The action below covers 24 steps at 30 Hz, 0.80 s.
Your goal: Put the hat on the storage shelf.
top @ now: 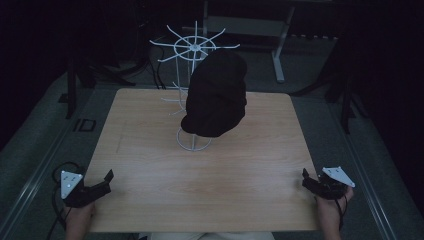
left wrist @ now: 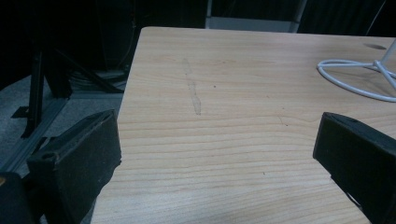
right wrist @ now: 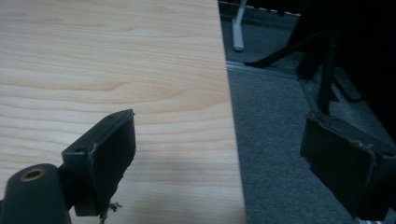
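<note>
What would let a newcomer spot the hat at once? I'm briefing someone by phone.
Start at the wooden table, then find the white wire rack standing toward its far middle. The black hat hangs on that rack, the one dark, soft shape against the thin white wires.

no legible text or markings anywhere

Light wooden bench (top: 150,200) on grey floor (top: 45,130). White wire stand (top: 194,141) near the bench's middle, ring foot flat on the wood. Faint long smudge (left wrist: 194,95) left of the stand.
</note>
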Motion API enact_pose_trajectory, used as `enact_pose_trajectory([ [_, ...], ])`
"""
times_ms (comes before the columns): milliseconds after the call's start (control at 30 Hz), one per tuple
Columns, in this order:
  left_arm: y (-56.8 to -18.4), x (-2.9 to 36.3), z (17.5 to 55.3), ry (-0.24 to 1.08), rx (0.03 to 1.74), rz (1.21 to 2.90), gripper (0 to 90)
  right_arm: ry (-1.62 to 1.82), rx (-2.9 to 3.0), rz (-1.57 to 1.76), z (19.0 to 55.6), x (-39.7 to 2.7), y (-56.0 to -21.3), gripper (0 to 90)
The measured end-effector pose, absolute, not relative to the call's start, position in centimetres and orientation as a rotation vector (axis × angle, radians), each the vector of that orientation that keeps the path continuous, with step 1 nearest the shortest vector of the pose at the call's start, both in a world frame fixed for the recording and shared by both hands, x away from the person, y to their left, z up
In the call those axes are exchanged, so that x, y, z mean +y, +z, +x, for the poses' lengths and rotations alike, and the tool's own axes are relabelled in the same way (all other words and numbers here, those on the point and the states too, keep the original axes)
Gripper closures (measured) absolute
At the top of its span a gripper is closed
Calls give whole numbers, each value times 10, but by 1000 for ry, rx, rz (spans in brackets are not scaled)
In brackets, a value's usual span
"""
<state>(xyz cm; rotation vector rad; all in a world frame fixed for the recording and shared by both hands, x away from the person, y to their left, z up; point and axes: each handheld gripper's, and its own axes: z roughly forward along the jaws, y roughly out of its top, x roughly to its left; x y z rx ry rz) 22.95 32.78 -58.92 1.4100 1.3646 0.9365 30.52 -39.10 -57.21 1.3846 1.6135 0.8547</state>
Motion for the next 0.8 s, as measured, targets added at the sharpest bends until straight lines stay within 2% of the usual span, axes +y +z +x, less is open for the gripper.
enact_pose_trajectory([
  [800,-589,328,229,934,1364,1409,14,916,1577,1374,308,-399,-572,112],
])
